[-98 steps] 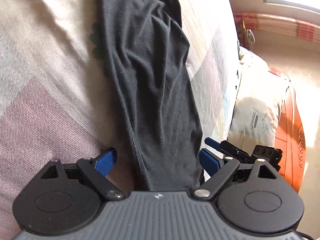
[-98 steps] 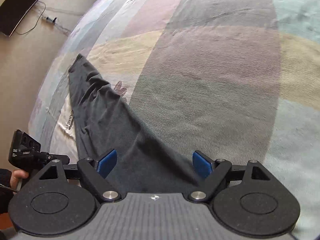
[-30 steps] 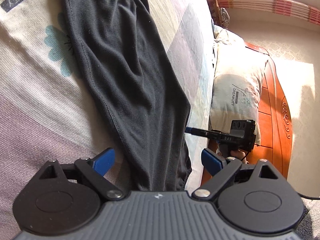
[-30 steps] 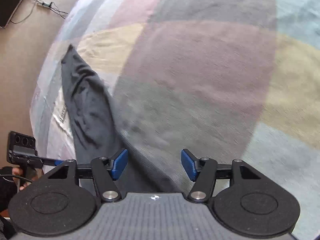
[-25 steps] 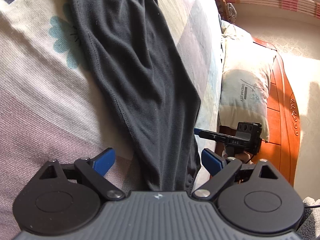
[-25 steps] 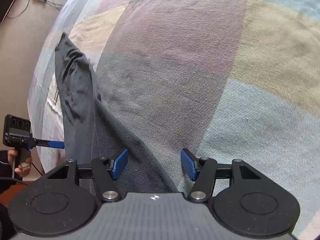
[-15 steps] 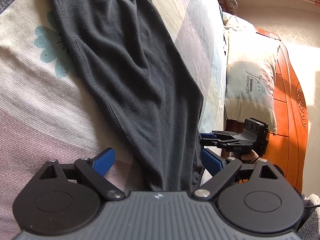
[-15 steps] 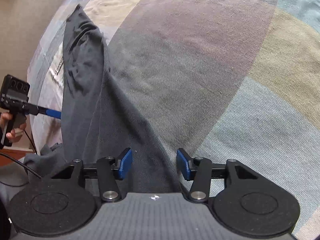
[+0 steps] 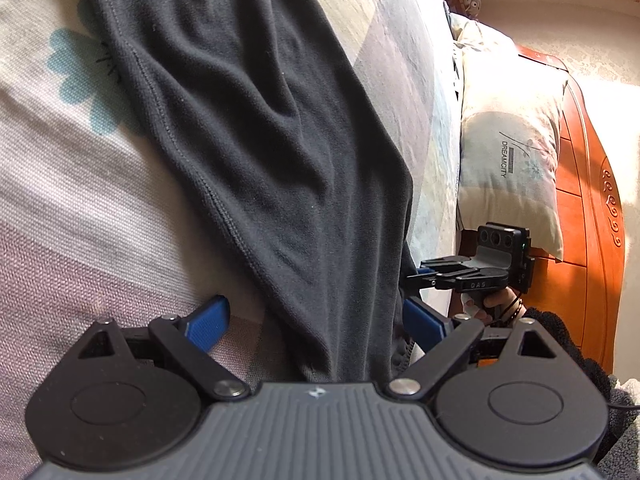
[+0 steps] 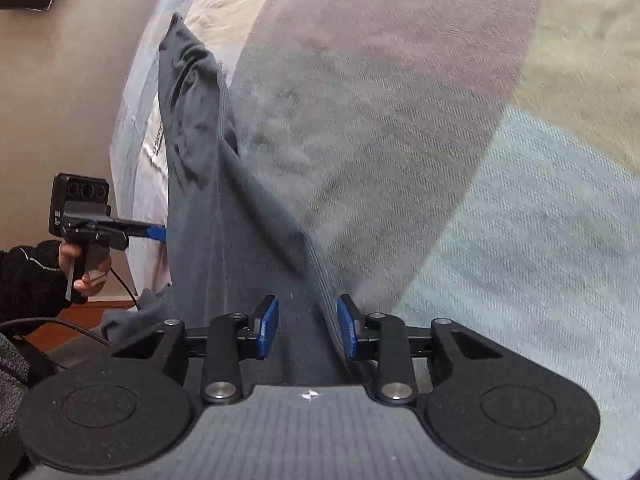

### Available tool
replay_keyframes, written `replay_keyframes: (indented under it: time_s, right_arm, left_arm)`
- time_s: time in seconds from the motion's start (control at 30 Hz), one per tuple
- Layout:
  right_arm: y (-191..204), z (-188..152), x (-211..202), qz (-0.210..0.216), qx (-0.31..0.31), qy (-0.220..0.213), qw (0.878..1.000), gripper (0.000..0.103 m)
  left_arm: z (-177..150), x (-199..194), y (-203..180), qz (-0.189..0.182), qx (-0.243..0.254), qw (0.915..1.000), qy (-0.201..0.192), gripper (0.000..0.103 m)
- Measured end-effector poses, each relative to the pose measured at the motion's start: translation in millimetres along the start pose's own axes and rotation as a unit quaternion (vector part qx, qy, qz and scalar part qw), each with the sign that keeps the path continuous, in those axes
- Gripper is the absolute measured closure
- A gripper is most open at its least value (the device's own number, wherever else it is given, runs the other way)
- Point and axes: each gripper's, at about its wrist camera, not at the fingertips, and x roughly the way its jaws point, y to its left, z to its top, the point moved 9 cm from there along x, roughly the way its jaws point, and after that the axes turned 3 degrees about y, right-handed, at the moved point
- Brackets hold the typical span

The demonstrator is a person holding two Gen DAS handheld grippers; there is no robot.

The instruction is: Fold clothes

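**A:** Tongs first, since someone will ask. Right tongs (image 10: 307,326) were closing, blue pads (image 10: 267,326) narrow, with the edge of the dark grey garment (image 10: 208,216) running up between them. Pads hadn't quite pinched the cloth yet as far as I could see.

**B:** And the left ones?

**A:** Left tongs (image 9: 316,320) were spread wide, jaws well apart, the garment's near end lying between them and not touched by either pad. So nothing gripped there.

**B:** Where was the garment overall?

**A:** Stretched out long and wrinkled on the bed (image 10: 500,220), on that patchwork cover, running away ahead of both tongs. From the left wrist view the right tongs sat just off to the right at the garment's edge, a hand (image 9: 494,304) on the handle, with a pillow (image 9: 512,140) and the orange wooden headboard (image 9: 592,216) beyond.
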Motion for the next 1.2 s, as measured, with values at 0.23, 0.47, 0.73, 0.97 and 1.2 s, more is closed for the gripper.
replay_keyframes:
  time_s: [0.23,0.47,0.73,0.97,1.2]
  right_arm:
    - [9.3,-20.3,-10.6,-0.080,-0.007,-0.090,0.993,0.100]
    - [-20.7,-32.5,-55.2,-0.145,0.068,-0.163,0.974,0.101]
    - [39.6,2.5,-55.4,-0.163,0.028,-0.216,0.962,0.089]
    - [113.9,57.9,43.3,-0.171,-0.069,-0.165,0.969,0.083]
    - [117.5,67.6,80.2,-0.201,-0.035,-0.164,0.965,0.079]
  left_arm:
    - [-2.5,1.7,-3.9,0.007,0.004,0.9999,0.006,0.010]
    - [-8.7,-5.8,-13.0,0.017,0.035,0.9990,0.022,0.010]
    - [31.5,-34.1,-47.2,0.100,0.221,0.9698,-0.023,0.010]
    - [92.3,-31.3,-39.3,0.209,0.411,0.8869,-0.020,0.010]
    - [67.1,-67.9,3.4,0.219,0.401,0.8892,0.014,0.012]
